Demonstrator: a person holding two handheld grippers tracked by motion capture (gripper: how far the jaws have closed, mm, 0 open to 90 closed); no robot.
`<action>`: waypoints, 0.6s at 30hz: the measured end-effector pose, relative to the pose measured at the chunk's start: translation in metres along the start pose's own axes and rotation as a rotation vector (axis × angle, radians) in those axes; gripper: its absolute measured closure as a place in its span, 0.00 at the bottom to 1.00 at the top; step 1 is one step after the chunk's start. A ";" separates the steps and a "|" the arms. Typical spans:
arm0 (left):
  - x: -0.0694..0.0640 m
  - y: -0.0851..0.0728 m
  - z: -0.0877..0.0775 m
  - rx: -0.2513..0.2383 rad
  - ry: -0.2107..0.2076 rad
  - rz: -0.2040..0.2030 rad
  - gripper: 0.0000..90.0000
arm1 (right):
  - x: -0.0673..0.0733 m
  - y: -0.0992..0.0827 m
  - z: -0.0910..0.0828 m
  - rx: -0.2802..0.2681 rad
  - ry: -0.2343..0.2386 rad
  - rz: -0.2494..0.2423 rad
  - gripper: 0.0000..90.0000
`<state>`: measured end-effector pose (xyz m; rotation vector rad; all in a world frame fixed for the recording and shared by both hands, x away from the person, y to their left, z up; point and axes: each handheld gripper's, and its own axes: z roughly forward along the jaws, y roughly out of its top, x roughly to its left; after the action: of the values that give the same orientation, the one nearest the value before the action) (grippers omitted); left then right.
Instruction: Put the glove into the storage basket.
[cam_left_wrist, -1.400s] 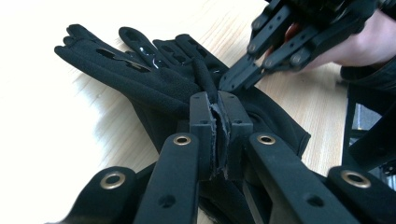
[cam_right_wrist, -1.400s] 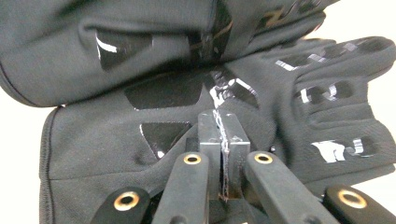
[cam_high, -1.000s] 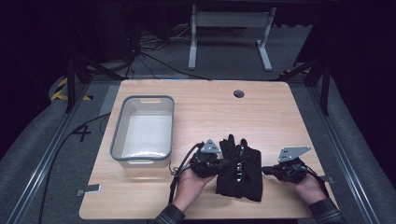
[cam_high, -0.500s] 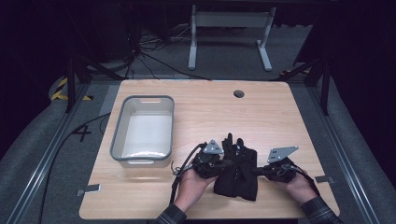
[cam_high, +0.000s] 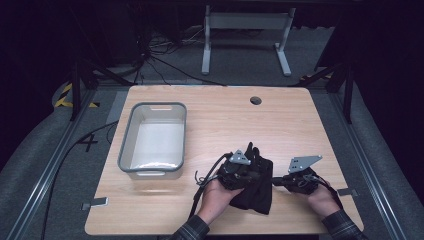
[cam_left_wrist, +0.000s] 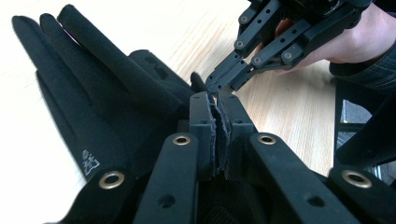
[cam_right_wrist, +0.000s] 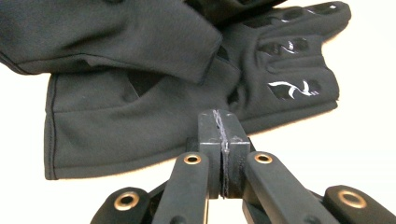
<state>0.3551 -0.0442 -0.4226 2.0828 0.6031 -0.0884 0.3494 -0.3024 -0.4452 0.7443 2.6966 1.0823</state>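
A pair of black gloves (cam_high: 258, 196) lies in a heap near the front edge of the wooden table (cam_high: 225, 117). My left gripper (cam_high: 259, 174) rests over the heap, pointing right. In the left gripper view its jaws (cam_left_wrist: 217, 105) are pressed together above the gloves' fingers (cam_left_wrist: 93, 88), with nothing seen between the pads. My right gripper (cam_high: 275, 181) points left at the heap's right edge. Its jaws (cam_right_wrist: 221, 119) are shut and empty just short of a glove's cuff (cam_right_wrist: 116, 112). The left gripper view shows the right gripper's tips (cam_left_wrist: 211, 86) touching the fabric.
A grey plastic tub (cam_high: 127, 142) stands at the table's left, with nothing seen inside. A round cable hole (cam_high: 256, 100) sits near the far edge. Beyond the table are a metal stand (cam_high: 245, 30) and cables on the floor.
The right gripper has slid left up to the gloves. The left gripper has shifted a little to the right over the heap. Both stay shut.
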 end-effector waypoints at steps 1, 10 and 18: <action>-0.001 0.002 0.002 0.001 -0.004 0.003 0.95 | -0.001 -0.001 -0.002 -0.001 -0.003 0.005 1.00; -0.005 0.009 0.006 -0.028 -0.019 0.027 0.90 | -0.004 -0.006 -0.011 -0.011 -0.015 0.017 1.00; 0.010 0.002 -0.021 -0.028 0.097 0.049 0.93 | -0.003 -0.008 -0.013 -0.010 -0.019 0.015 1.00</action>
<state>0.3612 -0.0243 -0.4121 2.0830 0.6077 0.0493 0.3449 -0.3166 -0.4412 0.7698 2.6725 1.0857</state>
